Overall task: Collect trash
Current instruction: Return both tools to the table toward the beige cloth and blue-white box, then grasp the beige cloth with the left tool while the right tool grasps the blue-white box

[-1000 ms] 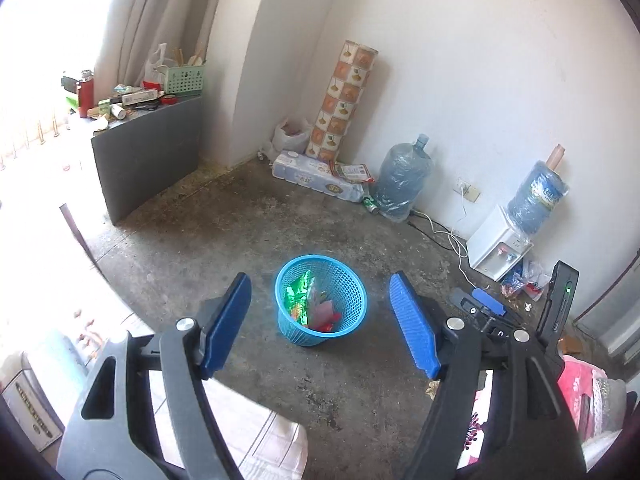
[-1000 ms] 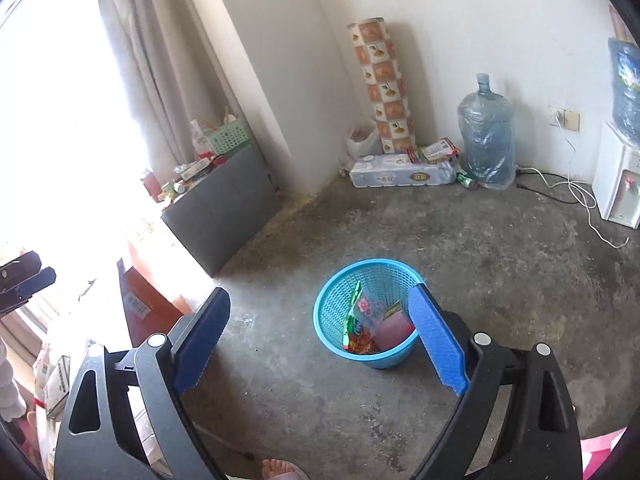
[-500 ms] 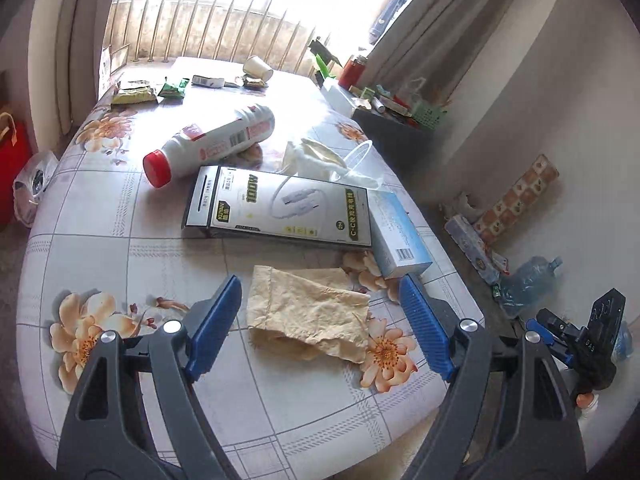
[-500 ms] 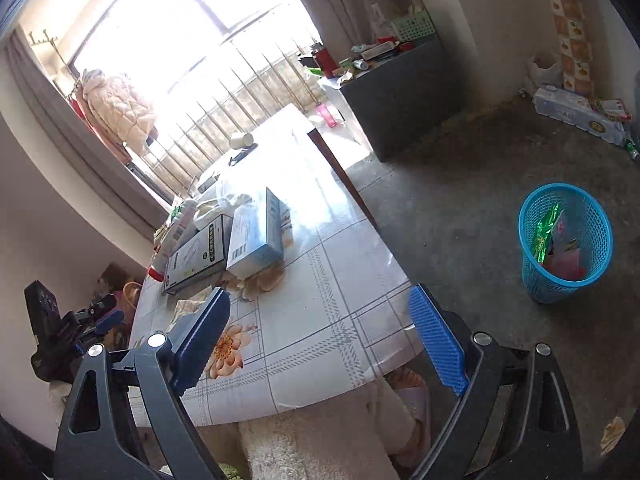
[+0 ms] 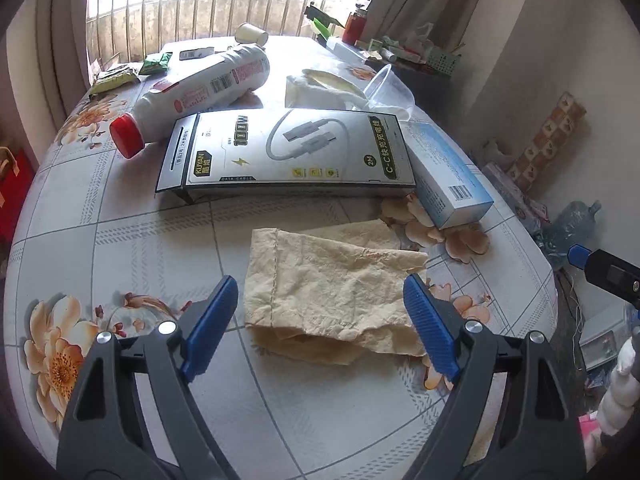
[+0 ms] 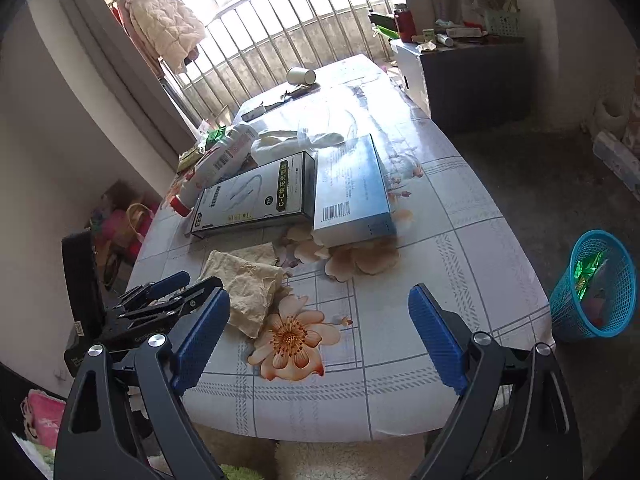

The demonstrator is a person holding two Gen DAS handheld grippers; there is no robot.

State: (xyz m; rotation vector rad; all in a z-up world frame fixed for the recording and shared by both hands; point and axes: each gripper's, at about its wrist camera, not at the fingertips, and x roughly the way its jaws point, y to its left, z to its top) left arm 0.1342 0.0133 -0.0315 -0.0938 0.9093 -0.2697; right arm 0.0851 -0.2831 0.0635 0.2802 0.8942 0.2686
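The crumpled paper bag (image 5: 332, 284) lies flat on the surface (image 5: 132, 240), near its front edge, with the left gripper (image 5: 320, 320) poised over it. The left fingers (image 5: 210, 320) have just been opening and stand wide apart, one on each side of the bag, pressing on nothing. The right gripper (image 6: 320, 332) is likewise spread wide with only bare surface between its fingers.

Just behind the bag a black cable box (image 5: 286, 152) lies crosswise; a light blue carton (image 5: 444, 172) sits just beside it, and a white bottle (image 5: 196, 92) with a red cap rests on its side further back, near a clear plastic cup (image 5: 390, 88).

Only the right wrist view shows the blue mesh basket (image 6: 596, 292) on the floor — standing well apart from the surface, wrappers inside.

In the left wrist view the bag's long axis runs left to right, stitched end at the left, ragged end pointing right
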